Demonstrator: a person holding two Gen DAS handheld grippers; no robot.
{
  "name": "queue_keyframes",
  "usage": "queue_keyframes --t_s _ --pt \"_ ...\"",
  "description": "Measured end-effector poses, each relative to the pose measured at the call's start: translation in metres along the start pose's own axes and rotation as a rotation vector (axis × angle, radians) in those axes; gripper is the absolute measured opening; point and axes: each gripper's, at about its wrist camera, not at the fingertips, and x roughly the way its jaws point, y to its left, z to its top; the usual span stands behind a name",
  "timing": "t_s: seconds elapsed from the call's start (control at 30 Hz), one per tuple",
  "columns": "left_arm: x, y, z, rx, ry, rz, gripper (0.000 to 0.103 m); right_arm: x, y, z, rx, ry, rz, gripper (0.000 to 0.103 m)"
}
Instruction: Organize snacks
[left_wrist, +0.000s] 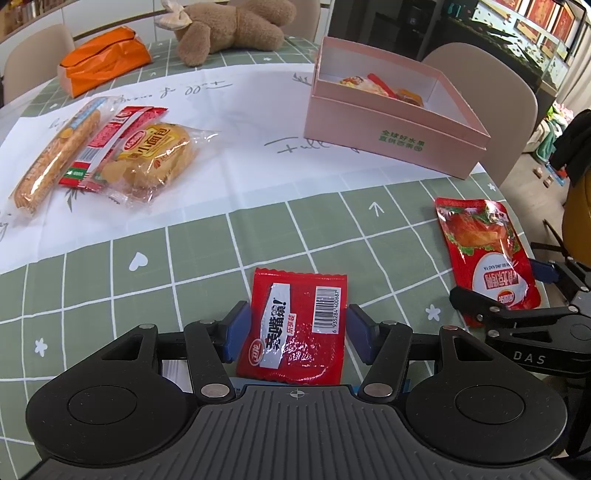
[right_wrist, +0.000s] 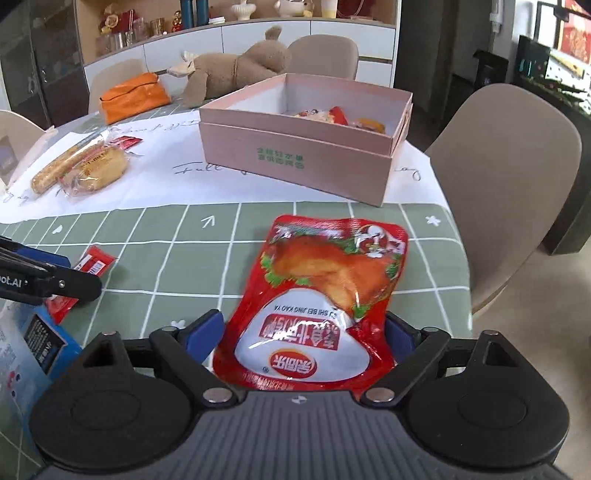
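Green checked cloth (left_wrist: 147, 236) covers the table, with a white lettered sheet (left_wrist: 236, 122) spread across the upper half of the left wrist view. On that sheet, at upper right, a pink box (left_wrist: 391, 136) is seen, open, with a few snacks inside. At upper left, a cluster of wrapped breads and snacks (left_wrist: 110, 155) is laid on the sheet. Lower right in the same view, a red roast-duck pouch (right_wrist: 317, 295) is framed by the right gripper (right_wrist: 301, 332), whose blue pads are spread wide at its sides; whether they press on it cannot be told. At bottom centre, a small red packet (left_wrist: 295, 325) is flanked by the left gripper (left_wrist: 295, 328), jaws wide, a gap visible on each side.
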Motion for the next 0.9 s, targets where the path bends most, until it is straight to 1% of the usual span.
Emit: queue_keyframes --t_s 0.07,0.13,0.2,0.3,0.37,0.4,0.43,0.47,0.5,0.57,0.6,0.63,0.77,0.83,0.9 --pt "0.000 0.000 0.000 0.003 -0.001 0.002 0.062 0.001 0.004 0.000 -0.017 -0.009 -0.005 0.094" --pt "0.000 -0.001 -0.001 0.007 -0.001 0.002 0.062 0.004 0.006 0.001 -0.027 -0.023 0.004 0.098" --pt "0.000 0.000 -0.001 0.007 -0.001 0.000 0.062 0.009 0.005 0.003 -0.011 -0.029 0.014 0.101" --pt "0.000 0.001 0.000 0.004 -0.001 -0.003 0.062 0.013 0.004 0.007 -0.019 -0.032 0.020 0.101" --pt "0.001 0.001 -0.001 0.006 -0.002 -0.001 0.062 0.012 0.003 0.009 -0.040 -0.018 0.039 0.092" --pt "0.001 0.001 -0.001 0.007 -0.002 0.000 0.062 0.009 0.004 0.010 -0.058 -0.017 0.054 0.075" --pt "0.000 0.001 -0.001 0.007 -0.002 0.000 0.062 0.005 0.005 0.012 -0.083 -0.018 0.073 0.067" --pt "0.000 0.001 -0.001 0.006 -0.002 -0.001 0.062 0.001 0.007 0.014 -0.103 -0.022 0.073 0.055" --pt "0.000 0.001 0.000 0.006 -0.002 -0.002 0.062 -0.003 0.009 0.016 -0.132 -0.030 0.060 0.051" --pt "0.000 0.001 -0.001 0.005 -0.003 -0.003 0.062 -0.011 0.011 0.022 -0.165 -0.043 0.071 0.047" --pt "0.000 0.001 -0.001 0.005 -0.003 -0.003 0.062 -0.014 0.011 0.023 -0.169 -0.049 0.075 0.043" --pt "0.000 0.001 -0.001 0.004 -0.004 -0.004 0.062 -0.017 0.012 0.025 -0.174 -0.058 0.078 0.037" --pt "0.000 0.002 -0.001 0.003 -0.006 -0.008 0.062 -0.032 0.016 0.033 -0.164 -0.094 0.102 0.026" --pt "0.000 0.002 -0.001 0.004 -0.007 -0.008 0.062 -0.043 0.020 0.035 -0.162 -0.122 0.149 0.019" --pt "0.000 0.002 -0.002 0.006 -0.008 -0.009 0.062 -0.049 0.023 0.036 -0.156 -0.135 0.228 0.019"
